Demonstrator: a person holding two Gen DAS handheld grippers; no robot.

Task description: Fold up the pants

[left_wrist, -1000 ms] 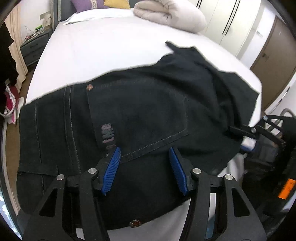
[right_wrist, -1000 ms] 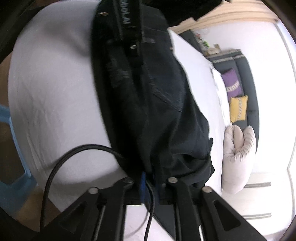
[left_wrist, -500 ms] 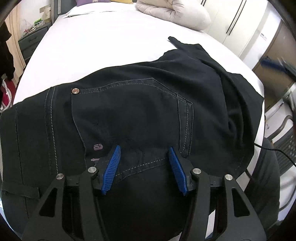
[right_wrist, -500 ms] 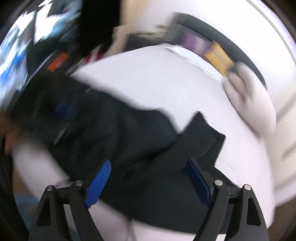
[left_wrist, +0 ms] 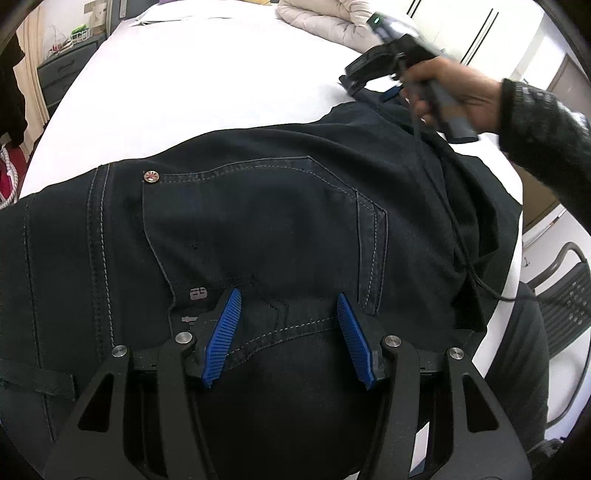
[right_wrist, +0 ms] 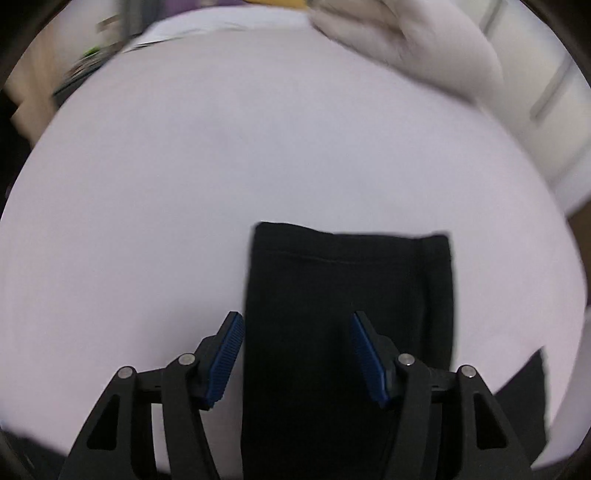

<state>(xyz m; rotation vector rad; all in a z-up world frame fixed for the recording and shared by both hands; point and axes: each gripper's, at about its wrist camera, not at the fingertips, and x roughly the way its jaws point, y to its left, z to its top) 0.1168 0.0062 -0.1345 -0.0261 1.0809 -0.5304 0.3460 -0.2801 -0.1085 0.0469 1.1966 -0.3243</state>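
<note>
Pants [left_wrist: 266, 229] are lying spread across the near part of the white bed [left_wrist: 207, 81], dark denim w/ pale stitching, seat side up. Back pocket [left_wrist: 258, 221] is sitting in the middle of the left wrist view, a copper rivet [left_wrist: 151, 177] at its far left corner. A leg end [right_wrist: 347, 288] is stretching away toward the far right; in the right wrist view its hem is lying flat on the sheet, blurred.

Left gripper [left_wrist: 288, 332] is hovering over the pocket's near edge, blue pads spread apart, nothing pinched btwn them. Can't tell if the tips are touching the cloth.

Right gripper [right_wrist: 297, 358] is hanging over the leg end, jaws wide and released, the leg's left edge passing btwn the pads. In the left wrist view it's showing at far right, held in the right hand [left_wrist: 454, 96], a black cable [left_wrist: 454, 229] trailing from it across the denim.

Farther out: a pale rolled duvet [left_wrist: 332, 18] is resting at the far end of the bed, a dark nightstand [left_wrist: 59, 74] standing far left, a mesh chair [left_wrist: 565, 295] at the right edge.
</note>
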